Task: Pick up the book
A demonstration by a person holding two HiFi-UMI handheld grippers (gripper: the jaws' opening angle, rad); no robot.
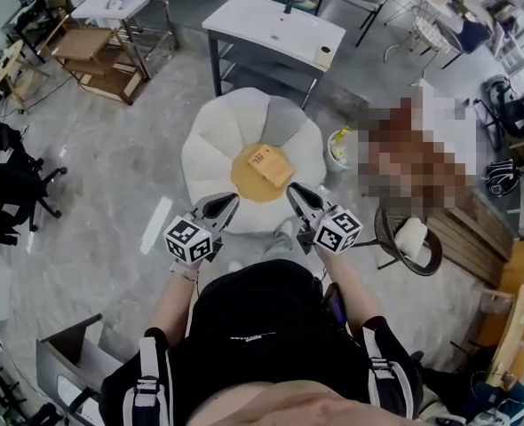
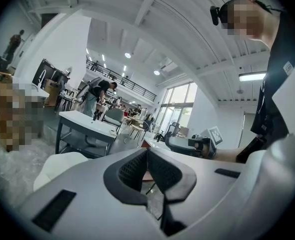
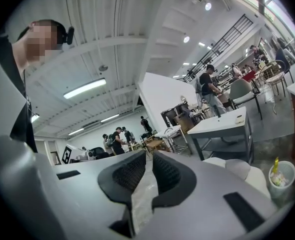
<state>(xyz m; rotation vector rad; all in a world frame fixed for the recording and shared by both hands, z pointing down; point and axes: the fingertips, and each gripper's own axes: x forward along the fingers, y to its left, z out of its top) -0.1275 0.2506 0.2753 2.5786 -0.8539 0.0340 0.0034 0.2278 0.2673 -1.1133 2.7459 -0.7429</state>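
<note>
Head view: book lies flat on the round wooden disc at the ctr of a white petal-shaped worktop, corner turned toward me. My left gripper and right gripper sit at the near edge of the worktop, one each side, tips angled inward toward the book but not touching it. Both sets of fingers look closed and empty. A cup w/ yellow bits stands on the floor just right of the worktop; a white desk is further back. Left gripper view: left gripper has its fingers pressed together at the tips, nothing between them. One white lobe of the worktop shows low left, the right gripper opposite, the desk behind. Can't make out the book here. Right gripper view: right gripper fingers also meet at the tips, holding nothing. Worktop lobes at right, the cup beyond them, the desk behind, the left gripper at left. Book not visible here either.
</note>
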